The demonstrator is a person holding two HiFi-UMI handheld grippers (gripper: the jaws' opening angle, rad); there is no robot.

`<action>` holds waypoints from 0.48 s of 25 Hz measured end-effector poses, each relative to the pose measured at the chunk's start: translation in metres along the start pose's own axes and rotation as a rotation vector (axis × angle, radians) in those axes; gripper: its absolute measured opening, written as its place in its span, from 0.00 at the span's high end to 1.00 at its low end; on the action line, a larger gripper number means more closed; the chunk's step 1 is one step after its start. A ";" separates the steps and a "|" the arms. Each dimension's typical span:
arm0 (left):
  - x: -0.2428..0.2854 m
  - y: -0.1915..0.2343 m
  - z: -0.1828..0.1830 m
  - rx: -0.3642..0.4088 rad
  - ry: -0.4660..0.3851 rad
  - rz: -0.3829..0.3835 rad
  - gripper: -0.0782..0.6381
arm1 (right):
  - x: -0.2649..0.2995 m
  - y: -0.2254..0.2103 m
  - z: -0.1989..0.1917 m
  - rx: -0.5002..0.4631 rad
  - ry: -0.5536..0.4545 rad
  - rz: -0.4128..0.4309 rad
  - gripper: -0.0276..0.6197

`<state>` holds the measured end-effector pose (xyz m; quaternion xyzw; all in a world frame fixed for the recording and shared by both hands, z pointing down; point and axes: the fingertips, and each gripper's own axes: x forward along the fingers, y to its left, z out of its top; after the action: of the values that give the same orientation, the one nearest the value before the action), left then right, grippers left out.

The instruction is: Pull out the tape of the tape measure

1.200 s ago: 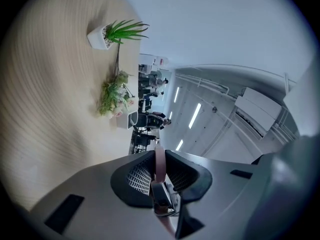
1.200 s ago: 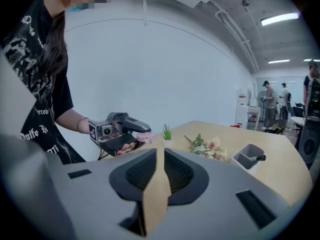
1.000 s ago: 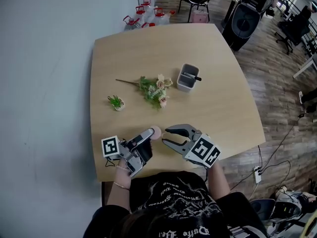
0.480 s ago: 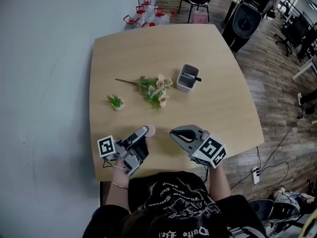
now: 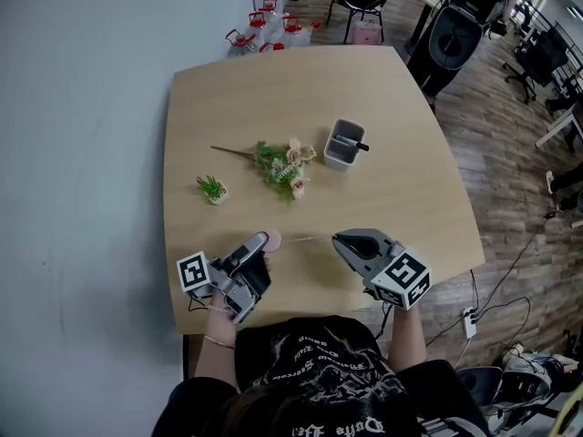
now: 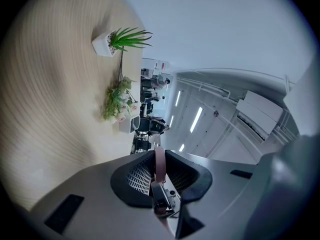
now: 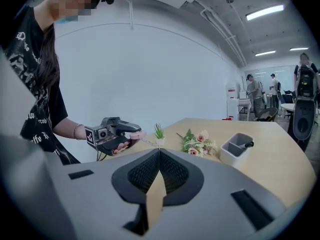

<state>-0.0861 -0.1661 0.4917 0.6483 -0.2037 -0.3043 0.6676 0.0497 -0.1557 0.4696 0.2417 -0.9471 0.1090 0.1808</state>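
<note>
A small round pink tape measure (image 5: 271, 239) sits between the jaws of my left gripper (image 5: 262, 241), which is shut on it just above the table near the front edge. In the left gripper view the case (image 6: 159, 164) shows edge-on between the pads. A thin strip of tape (image 5: 305, 238) runs from the case rightward to my right gripper (image 5: 337, 237), whose jaws are shut on the tape's end. In the right gripper view the tape leads from the pink case (image 7: 136, 134) to the closed tips (image 7: 159, 149).
On the wooden table (image 5: 410, 198) lie a small potted plant (image 5: 213, 188), a bunch of artificial flowers (image 5: 284, 167) and a grey pen holder (image 5: 344, 144) with a pen. Water bottles (image 5: 269, 25) and a chair stand on the floor beyond the far edge.
The right gripper's jaws were open beside the case, then shut. It has since moved right, away from the left gripper, and a length of tape now stretches between them.
</note>
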 end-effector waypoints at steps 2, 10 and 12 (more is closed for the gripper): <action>0.000 0.000 0.001 -0.003 -0.007 -0.002 0.79 | -0.004 -0.004 0.002 0.006 -0.012 -0.016 0.94; -0.004 0.002 0.007 -0.017 -0.035 0.006 0.79 | -0.016 -0.016 -0.002 0.048 -0.025 -0.054 0.93; -0.002 0.003 0.006 -0.013 -0.033 0.012 0.79 | -0.018 -0.018 -0.004 0.053 -0.023 -0.059 0.94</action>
<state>-0.0914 -0.1691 0.4954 0.6375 -0.2166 -0.3121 0.6703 0.0741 -0.1626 0.4681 0.2753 -0.9385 0.1257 0.1665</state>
